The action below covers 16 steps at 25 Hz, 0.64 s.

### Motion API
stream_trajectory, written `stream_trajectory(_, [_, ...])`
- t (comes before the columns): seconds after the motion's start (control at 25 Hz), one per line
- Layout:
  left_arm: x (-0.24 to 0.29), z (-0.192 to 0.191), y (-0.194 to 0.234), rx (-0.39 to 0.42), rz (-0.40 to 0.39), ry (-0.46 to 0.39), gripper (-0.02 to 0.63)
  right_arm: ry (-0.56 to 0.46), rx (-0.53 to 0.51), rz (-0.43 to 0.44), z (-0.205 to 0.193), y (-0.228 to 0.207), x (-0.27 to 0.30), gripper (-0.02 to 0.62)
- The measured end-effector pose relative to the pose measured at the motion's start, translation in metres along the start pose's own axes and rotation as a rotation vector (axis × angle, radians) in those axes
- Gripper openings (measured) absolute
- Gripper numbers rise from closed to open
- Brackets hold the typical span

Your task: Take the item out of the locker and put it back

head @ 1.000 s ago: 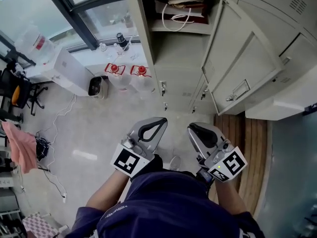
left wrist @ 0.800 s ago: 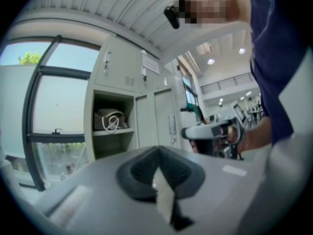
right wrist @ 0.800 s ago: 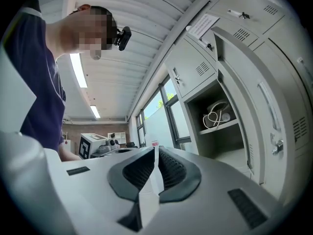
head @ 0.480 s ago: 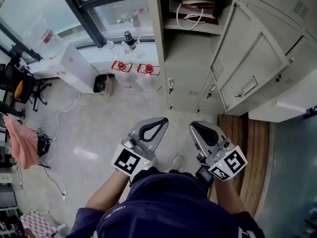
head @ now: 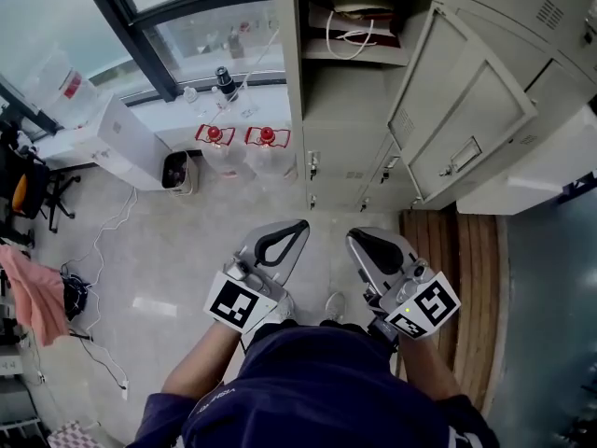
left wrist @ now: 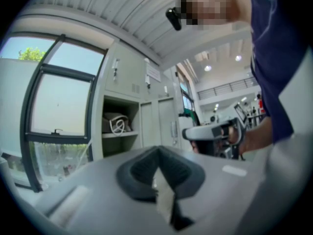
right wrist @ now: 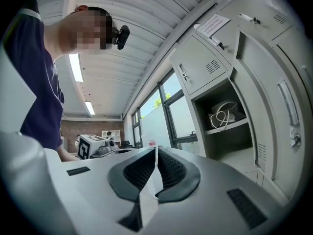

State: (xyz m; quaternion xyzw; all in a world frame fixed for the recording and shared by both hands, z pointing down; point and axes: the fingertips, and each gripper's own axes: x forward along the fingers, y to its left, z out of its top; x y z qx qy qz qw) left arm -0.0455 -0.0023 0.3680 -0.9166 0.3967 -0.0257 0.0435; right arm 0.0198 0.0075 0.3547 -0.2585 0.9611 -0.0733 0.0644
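The item is a pale bag with white cord handles [head: 354, 21] lying on the top shelf of the open locker [head: 347, 96]; it also shows as the bag [left wrist: 116, 124] and the bag [right wrist: 226, 115] in the gripper views. The locker door [head: 466, 110] stands swung out to the right. Both grippers are held close to the person's body, well short of the locker. My left gripper [head: 300, 224] [left wrist: 157, 150] is shut and empty. The jaws of my right gripper [head: 354, 236] [right wrist: 155, 148] are closing, tips almost touching, with nothing between them.
Two water jugs with red caps [head: 215, 134] stand against the wall left of the locker. A small bin [head: 175, 166] and a white cabinet [head: 126, 133] sit further left. A wooden slatted platform [head: 459, 278] lies at the right. Cables [head: 103, 250] trail over the floor.
The head view has swung a little, so the locker sits slightly differently in the frame. Both grippers stay near the body, a touch higher. Nothing was taken hold of.
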Motion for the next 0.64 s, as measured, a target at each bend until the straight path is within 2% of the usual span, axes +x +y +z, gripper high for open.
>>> stream_trajectory(0.32, [0.0047, 0.0042, -0.0016, 0.006, -0.034, -0.012, 0.005, 0.000, -0.006, -0.026, 0.0032, -0.0007, -0.0003, 0.017])
stream_trajectory(0.64, [0.0080, 0.0025, -0.0014, 0.001, -0.029, -0.008, 0.003, 0.006, 0.004, -0.021, -0.0013, -0.0045, -0.0007, 0.017])
